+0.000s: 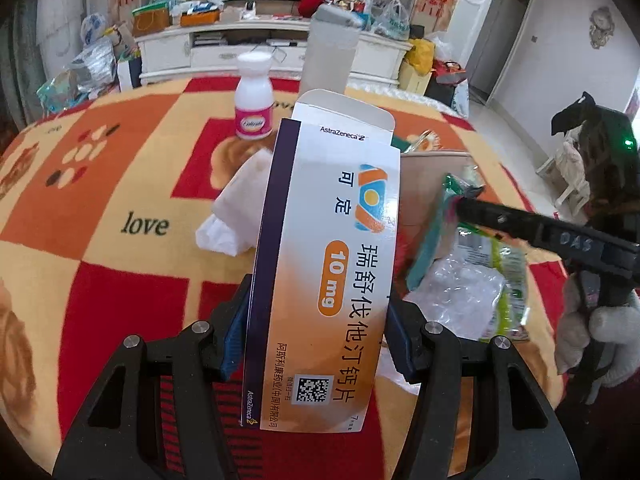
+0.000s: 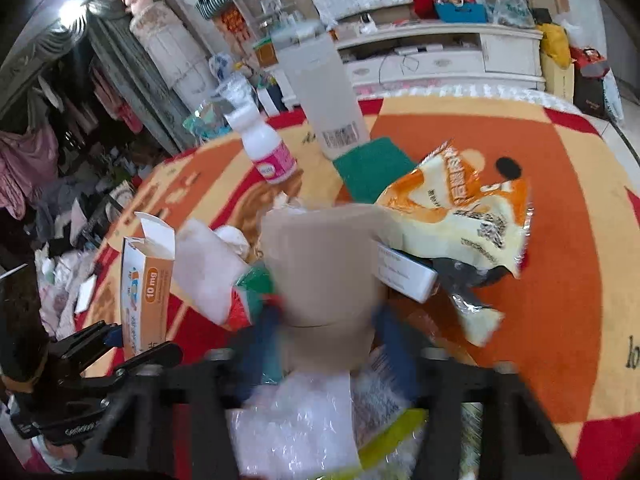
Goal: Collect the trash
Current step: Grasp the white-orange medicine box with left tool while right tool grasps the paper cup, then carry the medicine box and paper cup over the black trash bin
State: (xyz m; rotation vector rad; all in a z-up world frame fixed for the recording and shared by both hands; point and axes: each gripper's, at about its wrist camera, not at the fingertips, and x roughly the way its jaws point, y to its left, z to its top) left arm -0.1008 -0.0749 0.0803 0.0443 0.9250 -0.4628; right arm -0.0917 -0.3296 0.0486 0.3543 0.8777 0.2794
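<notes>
My left gripper (image 1: 318, 332) is shut on a white and orange medicine box (image 1: 332, 248) marked 10 mg, held upright with its top flap open. From the right wrist view the same box (image 2: 144, 292) and left gripper (image 2: 136, 344) show at the lower left. My right gripper (image 2: 326, 344) is shut on a beige paper cup (image 2: 320, 264), its blue pads (image 2: 394, 340) on either side of the cup's lower part. The picture there is blurred. In the left wrist view the right gripper (image 1: 468, 202) reaches in from the right beside a green wrapper (image 1: 434, 236).
Trash lies on an orange and red blanket (image 1: 132, 184): a crumpled tissue (image 1: 236, 208), clear plastic film (image 2: 296, 420), an orange snack bag (image 2: 460, 208), a green pad (image 2: 374, 168). A white pill bottle (image 1: 254, 96) and a tall pale canister (image 1: 330, 48) stand at the far edge.
</notes>
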